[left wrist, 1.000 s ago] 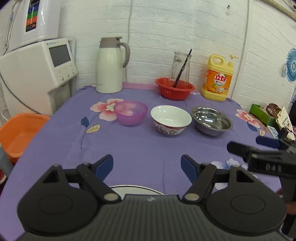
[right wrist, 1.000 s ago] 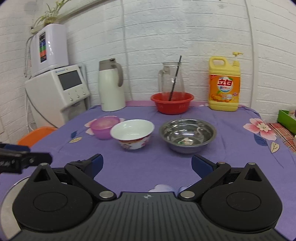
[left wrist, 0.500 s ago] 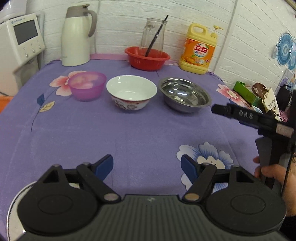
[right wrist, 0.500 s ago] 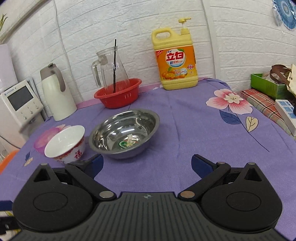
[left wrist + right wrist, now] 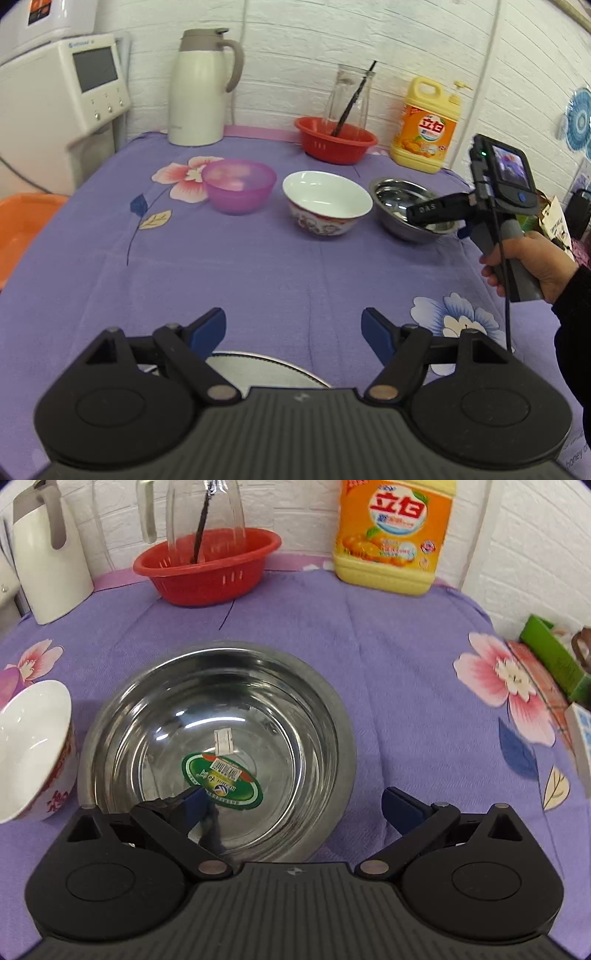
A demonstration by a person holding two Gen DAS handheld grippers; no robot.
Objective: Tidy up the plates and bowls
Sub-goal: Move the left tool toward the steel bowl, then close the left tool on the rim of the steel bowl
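Note:
Three bowls stand in a row on the purple cloth: a purple plastic bowl (image 5: 240, 184), a white ceramic bowl (image 5: 327, 201) (image 5: 26, 746) and a steel bowl (image 5: 410, 206) (image 5: 221, 738) with a green sticker inside. My left gripper (image 5: 293, 330) is open above the near rim of a steel plate (image 5: 266, 371) at the table's front. My right gripper (image 5: 291, 806) is open, straddling the steel bowl's near right rim, left finger inside the bowl, right finger outside. It also shows in the left wrist view (image 5: 424, 214) over the steel bowl.
At the back stand a white thermos (image 5: 201, 88), a red colander (image 5: 334, 140) holding a glass jug, and a yellow detergent bottle (image 5: 428, 129). A white appliance (image 5: 62, 92) and orange basin (image 5: 18, 225) are left. A green box (image 5: 554, 657) sits right.
My right gripper has moved forward and down to the steel bowl, its fingers now around the near rim. My left gripper has swung back left over the plate.

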